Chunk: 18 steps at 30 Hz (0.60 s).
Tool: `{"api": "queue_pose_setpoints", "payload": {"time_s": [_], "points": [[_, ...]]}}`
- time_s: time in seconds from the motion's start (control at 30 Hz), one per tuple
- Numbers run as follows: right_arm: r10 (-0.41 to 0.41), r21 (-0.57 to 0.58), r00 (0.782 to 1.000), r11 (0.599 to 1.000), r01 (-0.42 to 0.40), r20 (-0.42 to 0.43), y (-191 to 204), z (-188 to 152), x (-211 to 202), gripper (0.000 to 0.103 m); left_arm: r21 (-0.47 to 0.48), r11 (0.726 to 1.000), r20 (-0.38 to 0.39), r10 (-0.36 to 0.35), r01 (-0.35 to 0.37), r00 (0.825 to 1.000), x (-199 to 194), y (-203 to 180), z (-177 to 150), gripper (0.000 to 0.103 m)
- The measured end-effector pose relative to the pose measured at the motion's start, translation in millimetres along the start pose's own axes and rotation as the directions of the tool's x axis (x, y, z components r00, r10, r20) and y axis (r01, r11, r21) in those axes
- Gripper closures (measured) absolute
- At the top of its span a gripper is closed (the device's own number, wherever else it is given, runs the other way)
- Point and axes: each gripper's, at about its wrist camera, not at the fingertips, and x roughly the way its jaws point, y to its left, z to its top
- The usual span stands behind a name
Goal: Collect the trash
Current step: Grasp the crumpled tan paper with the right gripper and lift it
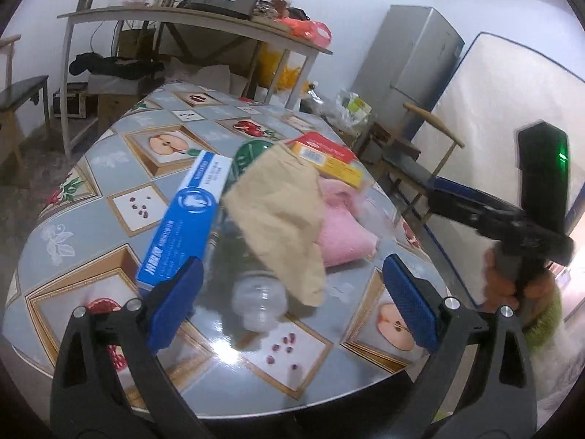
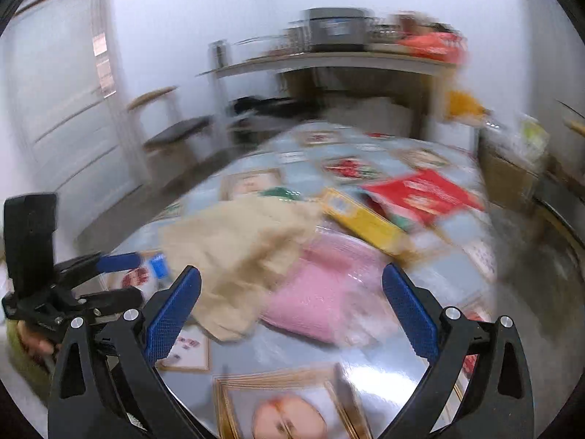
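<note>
A crumpled tan paper (image 1: pixel 281 219) lies over a clear plastic bottle (image 1: pixel 256 292) on the patterned table (image 1: pixel 109 248). Left of it a blue carton (image 1: pixel 186 216) lies on the table. A pink cloth (image 1: pixel 343 230) lies to the right, with a yellow and red box (image 1: pixel 329 157) behind it. My left gripper (image 1: pixel 292 303) is open above the bottle's neck, holding nothing. The right wrist view is blurred. There my right gripper (image 2: pixel 292 311) is open and empty over the tan paper (image 2: pixel 241 248) and pink cloth (image 2: pixel 321 292).
A green lid (image 1: pixel 248 153) peeks out behind the paper. A cluttered shelf table (image 1: pixel 182 14), a fridge (image 1: pixel 409 73), a mattress (image 1: pixel 493 109) and wooden chairs (image 1: pixel 413 146) stand around. The right gripper (image 1: pixel 430 189), held by a hand (image 1: pixel 501 281), hovers off the table's right edge.
</note>
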Motion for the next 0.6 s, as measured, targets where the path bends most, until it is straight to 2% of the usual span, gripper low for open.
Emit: {"api": "queue_pose_setpoints", "payload": {"time_s": [0.13,0.23,0.3,0.47,0.5,0.57,0.6], "points": [[0.066,-0.101,0.994,0.992,-0.074,-0.084,15.6,23.0,52.2,0.007,-0.006,1.0,0.008,-0.001,0.001,1.0,-0.5,10.4,-2.1,0.008],[0.083,-0.123,0.986,0.987,-0.1,-0.142,19.2,32.9,83.2,0.007,0.0,1.0,0.022,-0.007,0.007,1.0,-4.9,15.9,-4.5,0.009],[0.086,-0.104,0.981,0.989,-0.105,-0.173,17.7,38.6,99.9,0.012,0.003,1.0,0.027,-0.011,0.011,1.0,-5.3,19.2,-5.3,0.009],[0.102,-0.02,0.967,0.994,-0.11,-0.235,9.5,40.9,130.6,0.032,0.022,0.999,0.039,-0.031,0.031,0.999,-7.6,22.7,-5.6,0.009],[0.128,0.02,0.964,0.992,-0.127,-0.234,5.2,39.6,133.6,0.035,0.026,0.999,0.042,-0.039,0.038,0.998,-7.7,22.8,-5.8,0.009],[0.157,0.08,0.96,0.987,-0.142,-0.232,-1.1,38.8,135.1,0.051,0.029,0.998,0.042,-0.049,0.048,0.998,-7.8,22.3,-6.2,0.009],[0.157,0.096,0.96,0.986,-0.138,-0.232,-3.1,37.5,135.0,0.056,0.034,0.998,0.041,-0.052,0.051,0.998,-6.9,21.5,-7.0,0.009]]}}
